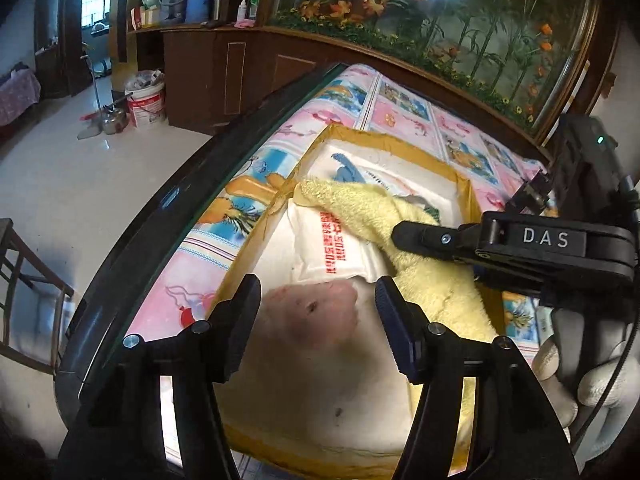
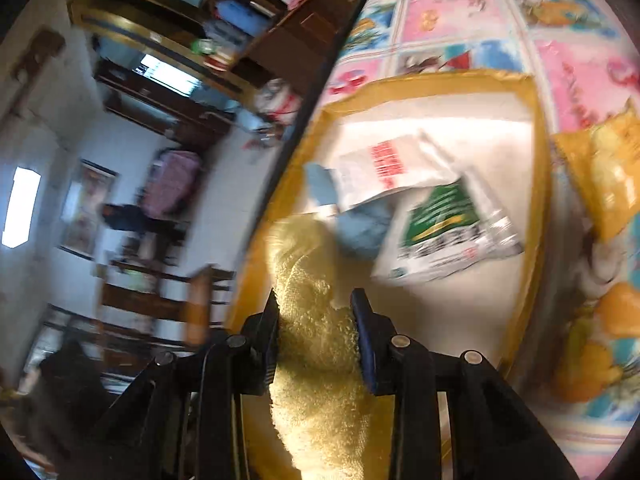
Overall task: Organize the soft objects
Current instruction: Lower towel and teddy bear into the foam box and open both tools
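Note:
A cardboard box (image 1: pixel 384 140) with a white lining sits on the table. It holds white soft packets (image 1: pixel 340 248), also seen in the right wrist view (image 2: pixel 384 168). My right gripper (image 2: pixel 316 328) is shut on a yellow towel (image 2: pixel 316 344) and holds it over the box; the towel (image 1: pixel 360 208) drapes across the packets in the left wrist view, where the right gripper (image 1: pixel 404 236) reaches in from the right. My left gripper (image 1: pixel 318 308) is open above a pale pink-white soft object (image 1: pixel 320 340) at the box's near end.
The table has a colourful cartoon cloth (image 1: pixel 224 208) under glass with a dark edge (image 1: pixel 160 216). A yellow snack bag (image 2: pixel 604 176) lies right of the box. A wooden chair (image 1: pixel 24 292) and a bucket (image 1: pixel 146 102) stand on the floor at left.

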Available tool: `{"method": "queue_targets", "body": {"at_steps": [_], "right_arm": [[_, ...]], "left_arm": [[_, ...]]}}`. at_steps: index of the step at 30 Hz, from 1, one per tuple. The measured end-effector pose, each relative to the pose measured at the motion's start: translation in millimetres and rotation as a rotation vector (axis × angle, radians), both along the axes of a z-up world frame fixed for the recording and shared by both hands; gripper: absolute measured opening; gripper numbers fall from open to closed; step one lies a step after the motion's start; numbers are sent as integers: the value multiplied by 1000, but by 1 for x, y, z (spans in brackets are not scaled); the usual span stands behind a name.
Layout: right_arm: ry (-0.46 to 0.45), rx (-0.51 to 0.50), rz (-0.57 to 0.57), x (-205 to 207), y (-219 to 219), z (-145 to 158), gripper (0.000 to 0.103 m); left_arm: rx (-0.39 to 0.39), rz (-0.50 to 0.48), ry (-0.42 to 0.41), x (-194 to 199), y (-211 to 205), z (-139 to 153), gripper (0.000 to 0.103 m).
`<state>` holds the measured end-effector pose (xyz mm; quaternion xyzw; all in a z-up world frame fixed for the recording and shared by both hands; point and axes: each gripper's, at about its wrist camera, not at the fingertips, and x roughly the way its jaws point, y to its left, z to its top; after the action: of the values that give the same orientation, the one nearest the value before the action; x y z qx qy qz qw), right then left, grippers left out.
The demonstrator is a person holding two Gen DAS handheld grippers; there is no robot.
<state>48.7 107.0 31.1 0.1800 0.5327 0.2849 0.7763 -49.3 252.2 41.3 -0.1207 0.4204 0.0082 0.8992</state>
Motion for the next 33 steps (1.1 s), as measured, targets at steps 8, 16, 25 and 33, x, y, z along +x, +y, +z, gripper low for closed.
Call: {"method": "queue_targets", "body": {"at_steps": [8, 16, 25, 33], "right_arm": [[-205, -192, -16, -3, 3, 13, 36], [-432, -98, -39, -34, -22, 60, 39], [-528, -96, -85, -51, -58, 76, 53], [-573, -93, -90, -71, -76, 87, 53]], "left_arm": [[-131, 91, -58, -26, 16, 16, 60], [-150, 168, -117, -59, 25, 38, 60], [-139, 202, -157, -94, 14, 62, 60], [-146, 195, -192, -111, 8, 74, 60]]}}
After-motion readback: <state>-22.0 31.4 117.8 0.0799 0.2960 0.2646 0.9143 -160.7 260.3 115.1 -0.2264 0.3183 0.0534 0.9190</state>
